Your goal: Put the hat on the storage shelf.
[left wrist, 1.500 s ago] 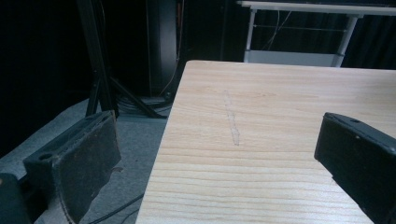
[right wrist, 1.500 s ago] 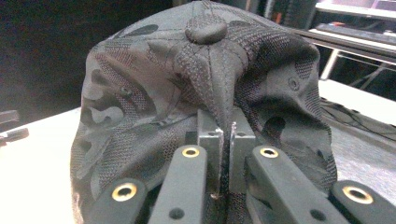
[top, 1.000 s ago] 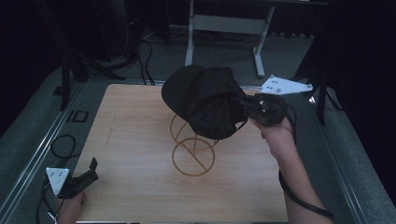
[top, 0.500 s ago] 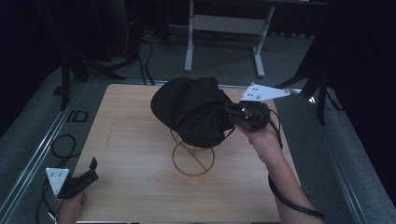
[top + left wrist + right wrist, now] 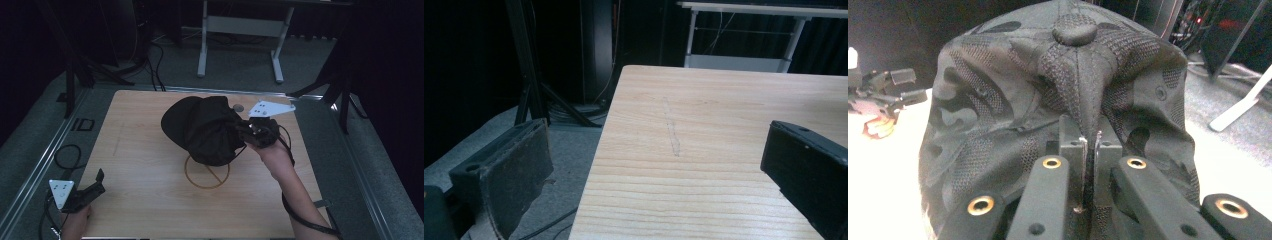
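Two grippers | right gripper (image 5: 1089, 145) pinches black cap (image 5: 1063, 100) fabric | high view: cap over wire stand (image 5: 207, 172), mid-desk (image 5: 140, 145) | left gripper (image 5: 92, 186) jaws wide, empty, near-left corner

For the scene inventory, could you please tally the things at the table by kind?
Black cap: 1
Gold wire stand: 1
Handheld grippers: 2, left gripper and right gripper
Total: 4

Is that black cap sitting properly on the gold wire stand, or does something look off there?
The black cap is not seated squarely. It hangs tilted over the gold wire stand, pinched at its crown fabric by the shut right gripper. The stand's upper part is hidden under the cap, so whether the two touch is unclear. Nothing looks spilled or damaged.
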Demonstrator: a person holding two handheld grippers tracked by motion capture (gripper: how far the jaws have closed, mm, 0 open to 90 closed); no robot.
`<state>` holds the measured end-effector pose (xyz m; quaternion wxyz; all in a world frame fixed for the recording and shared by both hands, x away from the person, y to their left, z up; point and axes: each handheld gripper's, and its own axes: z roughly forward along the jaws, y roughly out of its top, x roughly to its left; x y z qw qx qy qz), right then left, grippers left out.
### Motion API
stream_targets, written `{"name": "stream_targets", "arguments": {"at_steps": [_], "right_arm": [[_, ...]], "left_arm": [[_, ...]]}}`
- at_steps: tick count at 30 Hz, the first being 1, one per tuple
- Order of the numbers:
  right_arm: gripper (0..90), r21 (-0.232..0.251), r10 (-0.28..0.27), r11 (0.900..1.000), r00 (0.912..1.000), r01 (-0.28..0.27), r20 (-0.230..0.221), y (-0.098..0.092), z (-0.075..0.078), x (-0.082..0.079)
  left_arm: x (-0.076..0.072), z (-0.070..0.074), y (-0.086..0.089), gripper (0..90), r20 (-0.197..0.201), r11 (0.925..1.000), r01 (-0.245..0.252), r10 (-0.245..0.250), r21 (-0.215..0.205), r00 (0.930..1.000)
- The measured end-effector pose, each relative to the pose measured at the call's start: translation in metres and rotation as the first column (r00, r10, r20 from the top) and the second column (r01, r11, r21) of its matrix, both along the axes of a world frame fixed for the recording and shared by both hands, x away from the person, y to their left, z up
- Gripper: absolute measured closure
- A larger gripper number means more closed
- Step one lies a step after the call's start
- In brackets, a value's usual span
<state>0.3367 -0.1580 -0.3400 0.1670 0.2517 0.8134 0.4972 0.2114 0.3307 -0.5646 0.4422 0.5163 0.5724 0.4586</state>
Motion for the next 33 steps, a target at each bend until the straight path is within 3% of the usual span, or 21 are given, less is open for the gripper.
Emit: {"name": "stream_targets", "arguments": {"at_steps": [5,10,15,25,27,33], "right_arm": [[85.9,0.004,0.004,1.000,0.9998,-0.004,-0.017,0.000,-0.010,0.001],[73.9,0.037,0.003,0.999,0.9992,-0.001,-0.039,-0.004,-0.014,0.003],[72.1,0.064,0.008,0.998,0.9980,-0.004,-0.062,-0.007,-0.019,0.005],[65.9,0.088,0.025,0.996,0.9969,-0.019,-0.075,-0.010,-0.019,0.002],[63.1,0.114,0.038,0.993,0.9953,-0.028,-0.089,-0.012,-0.020,0.002],[59.4,0.100,0.060,0.994,0.9931,-0.050,-0.101,-0.011,-0.021,0.001]], "left_arm": [[0.000,0.000,0.000,0.6,0.000,1.0000,0.000,0.000,0.000,1.0000],[0.000,0.000,0.000,0.6,0.000,1.0000,0.000,0.000,0.000,1.0000],[0.000,0.000,0.000,0.6,-0.001,1.0000,-0.001,0.001,0.001,1.0000],[0.000,0.000,0.000,0.6,0.000,1.0000,-0.001,0.001,0.001,1.0000],[0.000,0.000,0.000,0.6,0.000,1.0000,-0.001,0.001,0.001,1.0000],[0.000,0.000,0.000,0.6,-0.001,1.0000,-0.001,0.001,0.003,1.0000]]}}
